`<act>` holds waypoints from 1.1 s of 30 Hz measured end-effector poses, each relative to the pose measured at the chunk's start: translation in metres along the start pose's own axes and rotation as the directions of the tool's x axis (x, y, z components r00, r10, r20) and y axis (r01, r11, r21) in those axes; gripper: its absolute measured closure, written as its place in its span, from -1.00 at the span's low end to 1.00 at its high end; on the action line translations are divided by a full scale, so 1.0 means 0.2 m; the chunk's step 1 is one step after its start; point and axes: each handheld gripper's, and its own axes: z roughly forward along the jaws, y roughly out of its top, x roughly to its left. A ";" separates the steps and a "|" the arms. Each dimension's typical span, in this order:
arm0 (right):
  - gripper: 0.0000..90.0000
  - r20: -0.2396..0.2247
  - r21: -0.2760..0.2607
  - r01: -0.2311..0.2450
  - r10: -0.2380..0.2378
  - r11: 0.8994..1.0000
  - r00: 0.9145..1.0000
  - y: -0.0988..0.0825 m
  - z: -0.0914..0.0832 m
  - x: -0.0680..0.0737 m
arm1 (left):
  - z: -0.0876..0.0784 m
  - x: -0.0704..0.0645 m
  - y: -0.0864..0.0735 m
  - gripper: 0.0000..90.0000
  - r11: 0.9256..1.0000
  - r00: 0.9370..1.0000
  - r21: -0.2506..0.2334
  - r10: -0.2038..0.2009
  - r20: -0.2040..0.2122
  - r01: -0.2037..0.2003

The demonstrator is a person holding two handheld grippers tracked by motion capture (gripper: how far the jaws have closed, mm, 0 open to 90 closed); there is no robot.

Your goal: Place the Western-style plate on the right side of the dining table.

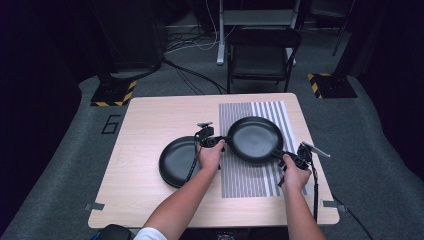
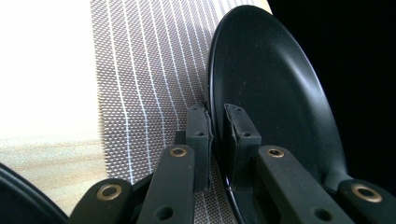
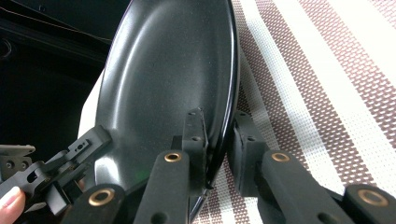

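A round black plate (image 1: 255,139) lies level over the striped mat (image 1: 250,180), held at two sides. My left gripper (image 1: 221,142) is shut on its left rim, and in the left gripper view the pads (image 2: 200,126) pinch the rim of the plate (image 2: 275,93). My right gripper (image 1: 283,154) is shut on the plate's near right rim. The right gripper view shows the plate (image 3: 163,70) edge-on between the pads (image 3: 244,135), with the left gripper (image 3: 51,175) beyond it. A second black plate (image 1: 179,161) rests on the wooden table to the left. I cannot tell whether the held plate touches the mat.
The brown-and-white striped mat (image 2: 140,70) covers the right half of the wooden table (image 1: 150,125). The second plate's rim (image 2: 21,200) is close to my left gripper. A black chair (image 1: 262,55) stands beyond the far table edge, with cables on the floor.
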 end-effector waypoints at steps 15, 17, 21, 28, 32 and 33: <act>0.73 0.018 -0.002 -0.027 0.027 1.000 0.999 0.02 0.00 -0.03 | 0.06 -0.01 0.02 0.81 0.999 1.000 0.035 -0.007 -0.009 0.008; 0.73 0.017 -0.002 -0.019 0.019 1.000 1.000 0.03 0.01 -0.04 | 0.06 -0.02 0.01 0.81 0.999 1.000 0.038 -0.008 -0.014 0.009; 0.73 0.019 0.003 -0.022 0.022 1.000 1.000 0.03 0.01 -0.04 | 0.07 -0.01 0.02 0.81 0.999 1.000 0.052 -0.015 -0.016 0.016; 0.73 0.026 0.010 -0.068 0.068 0.998 0.997 0.02 0.02 -0.04 | 0.08 -0.02 0.03 0.80 0.998 0.999 0.064 0.011 -0.052 -0.008; 0.73 0.035 0.007 -0.049 0.049 0.999 0.998 0.02 0.03 -0.05 | 0.09 -0.01 0.03 0.79 0.998 0.998 0.069 0.008 -0.062 -0.004; 0.73 0.036 0.007 -0.053 0.053 0.999 0.998 0.02 0.03 -0.05 | 0.09 -0.01 0.03 0.80 0.998 0.998 0.068 0.009 -0.064 -0.004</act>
